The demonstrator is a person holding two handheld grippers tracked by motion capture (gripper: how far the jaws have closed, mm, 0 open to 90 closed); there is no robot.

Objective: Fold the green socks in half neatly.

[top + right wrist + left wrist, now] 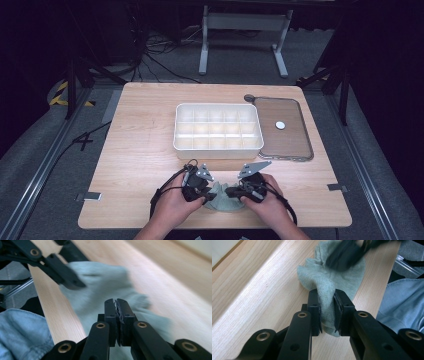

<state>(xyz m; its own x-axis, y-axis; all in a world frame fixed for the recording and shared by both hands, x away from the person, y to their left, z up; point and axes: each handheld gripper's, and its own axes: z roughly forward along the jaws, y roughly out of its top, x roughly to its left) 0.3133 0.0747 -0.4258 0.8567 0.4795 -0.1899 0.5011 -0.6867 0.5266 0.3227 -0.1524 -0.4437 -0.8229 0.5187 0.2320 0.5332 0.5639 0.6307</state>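
Sock [329, 282] | handling as soft, light, floppy knit | left gripper [327, 312] pinching a bunched fold | right gripper [116, 315] pressing together on thin edge | gripping best at gathered folds

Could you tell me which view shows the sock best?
The left gripper view: the sock lies sharp, its knit clear, bunched between the jaws. The right gripper view blurs it; the high view shows a small patch between the hands.

The high view looks forward and down over the whole bench [150, 150]. Both gripper views sit low at its near edge (very close), facing each other across the green cloth [329, 280].
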